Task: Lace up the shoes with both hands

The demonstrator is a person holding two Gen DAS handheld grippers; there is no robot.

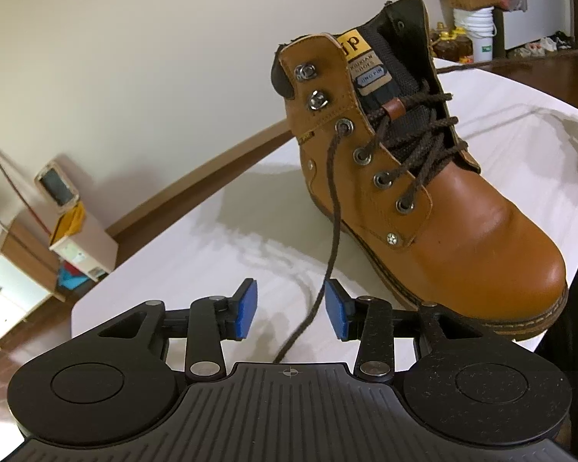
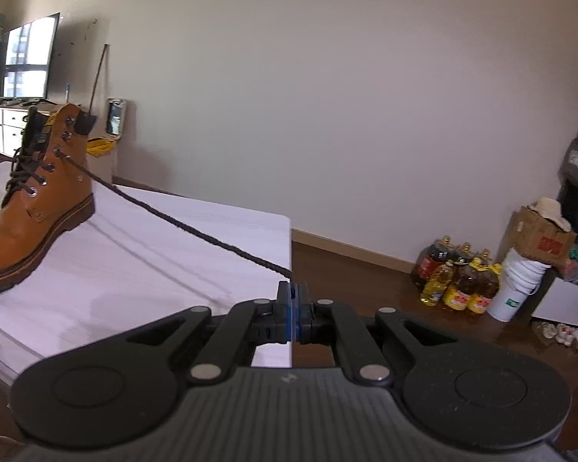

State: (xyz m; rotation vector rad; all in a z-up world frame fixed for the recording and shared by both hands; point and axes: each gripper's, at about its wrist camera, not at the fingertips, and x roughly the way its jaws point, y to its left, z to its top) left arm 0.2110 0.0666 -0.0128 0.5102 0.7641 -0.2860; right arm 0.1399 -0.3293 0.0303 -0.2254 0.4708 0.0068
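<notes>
Boot (image 1: 424, 177) upright on white worktop (image 1: 196, 254) | right gripper (image 2: 293, 300) fingers clamped on lace end (image 2: 196, 227), pulling it taut from eyelet | left gripper (image 1: 291, 308) fingers apart around slack lace (image 1: 329, 223), likely ready to pinch.

The left gripper (image 1: 291, 310) fills the lower frame: black linkage arms with silver pivot screws, blue pads (image 1: 247, 308), a ribbed grey housing (small crosshair mark at centre). The right gripper (image 2: 293, 310) looks identical.
</notes>
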